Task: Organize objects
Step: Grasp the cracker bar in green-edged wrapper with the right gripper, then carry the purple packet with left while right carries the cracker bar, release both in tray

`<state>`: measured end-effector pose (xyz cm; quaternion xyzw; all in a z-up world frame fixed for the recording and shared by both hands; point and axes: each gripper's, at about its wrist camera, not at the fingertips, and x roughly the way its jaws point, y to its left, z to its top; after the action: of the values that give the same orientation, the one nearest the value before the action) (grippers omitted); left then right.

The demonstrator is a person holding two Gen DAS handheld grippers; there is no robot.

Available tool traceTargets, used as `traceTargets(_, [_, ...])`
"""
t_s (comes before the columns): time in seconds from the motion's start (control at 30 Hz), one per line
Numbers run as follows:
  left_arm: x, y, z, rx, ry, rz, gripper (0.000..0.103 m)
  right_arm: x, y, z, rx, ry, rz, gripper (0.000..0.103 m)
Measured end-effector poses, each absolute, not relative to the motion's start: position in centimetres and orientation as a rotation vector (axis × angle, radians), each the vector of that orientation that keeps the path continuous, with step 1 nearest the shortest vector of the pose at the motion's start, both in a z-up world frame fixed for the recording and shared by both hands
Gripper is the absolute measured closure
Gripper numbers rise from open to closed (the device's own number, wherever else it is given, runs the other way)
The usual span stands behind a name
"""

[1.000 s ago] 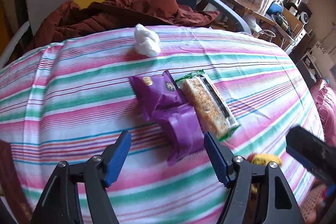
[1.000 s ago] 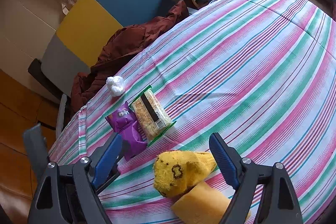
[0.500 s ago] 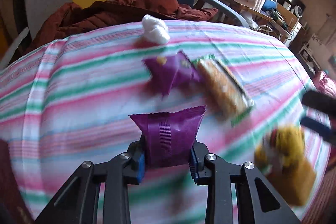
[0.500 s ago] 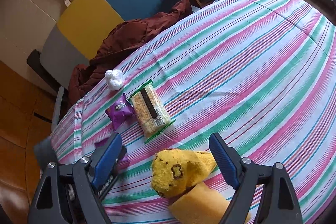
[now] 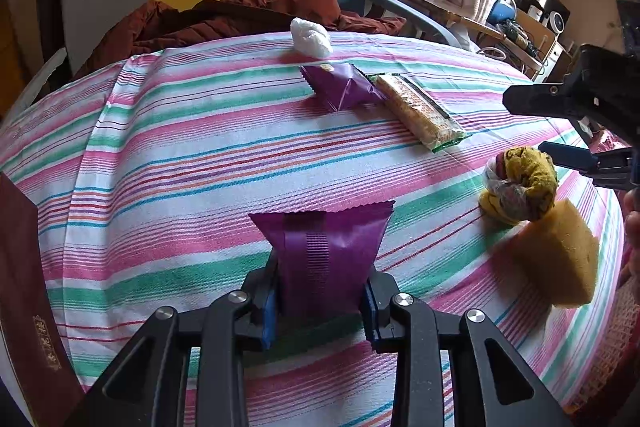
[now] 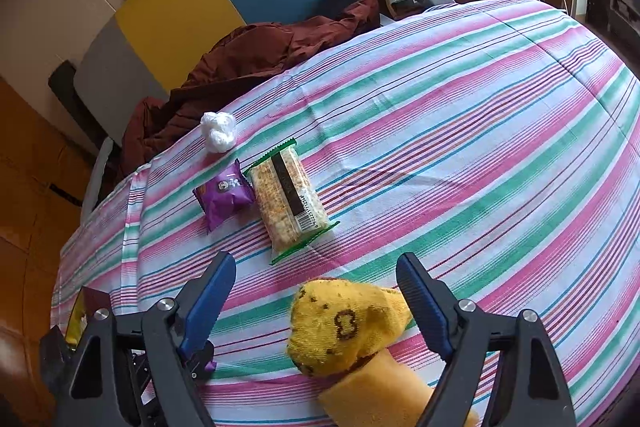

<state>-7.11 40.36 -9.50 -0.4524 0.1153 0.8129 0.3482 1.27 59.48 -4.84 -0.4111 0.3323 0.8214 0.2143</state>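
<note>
Fingers [image 5: 269,301] of my left gripper [image 5: 320,303] are clamped on a purple snack packet [image 5: 324,255], held above the striped table [image 5: 168,163], nearer me than the rice cracker pack [image 5: 420,111]. My right gripper [image 6: 316,307] has its fingers spread apart (nothing between the pads), over the yellow sock [image 6: 344,327] and sponge [image 6: 380,395]. A second purple packet [image 6: 224,193] lies just left of the cracker pack; a white wad [image 6: 218,131] lies beyond it.

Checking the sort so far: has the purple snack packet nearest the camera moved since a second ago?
Yes. The purple packet left its spot against the cracker bar; the left tongs hold it nearer the camera.
</note>
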Motion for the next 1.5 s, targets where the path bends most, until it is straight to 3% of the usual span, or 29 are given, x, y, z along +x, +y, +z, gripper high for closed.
traceTargets(0.5, [-7.2,39.5,-9.7,-1.139,0.242,2.091,0.068,-0.6,57.6,-4.9,-1.228,0.76,2.317,0.022])
traceTargets(0.77, [-7.4,39.4,-9.8,-1.141,0.218,2.084,0.068,-7.7,58.2,-6.2,-1.513,0.39,2.292,0.023])
traceTargets(0.9, [-7.5,39.4,-9.8,-1.143,0.206,2.08,0.068,-10.8,59.3,-9.0,-1.644,0.313,2.221,0.024])
traceTargets(0.93, [-7.5,39.4,-9.8,-1.144,0.204,2.079,0.068,-11.3,59.7,-9.7,-1.664,0.324,2.206,0.024])
traceTargets(1.03, [-7.4,39.4,-9.8,-1.136,0.21,2.08,0.068,-11.2,60.1,-10.1,-1.674,0.38,2.235,0.042])
traceTargets(1.07, [-7.4,39.4,-9.8,-1.135,0.212,2.08,0.068,-10.8,60.0,-9.8,-1.662,0.379,2.238,0.058])
traceTargets(1.5, [-7.2,36.8,-8.0,-1.202,0.118,2.062,0.07,-2.6,53.9,-2.6,-1.399,0.548,2.5,0.059])
